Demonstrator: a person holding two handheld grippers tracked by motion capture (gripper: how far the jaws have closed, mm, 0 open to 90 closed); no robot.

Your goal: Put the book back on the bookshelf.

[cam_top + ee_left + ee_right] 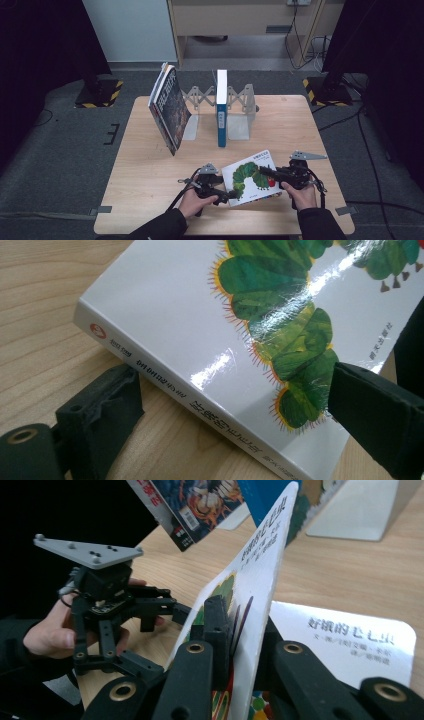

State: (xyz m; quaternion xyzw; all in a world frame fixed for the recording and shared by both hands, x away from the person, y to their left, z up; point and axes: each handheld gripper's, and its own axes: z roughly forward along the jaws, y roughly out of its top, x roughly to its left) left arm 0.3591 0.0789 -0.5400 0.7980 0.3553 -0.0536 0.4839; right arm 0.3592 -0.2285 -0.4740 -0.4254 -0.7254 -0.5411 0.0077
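A white picture book with a green caterpillar on its cover (250,176) lies near the table's front edge, between both hands. My right gripper (245,625) is shut on the front cover (260,560), which stands lifted on edge above the white title page (350,640). In the high view the right gripper (266,173) meets the book from the right. My left gripper (240,405) straddles the book's spine corner with its jaws wide. One pad (102,407) sits beside the spine and the other (380,415) over the cover. From above, the left gripper (226,193) is at the book's lower left corner.
At the back of the wooden table (145,170) stands a folding metal book rack (240,120). A blue and white book (221,107) stands upright in it. A dark-covered book (170,107) leans to the left of the rack.
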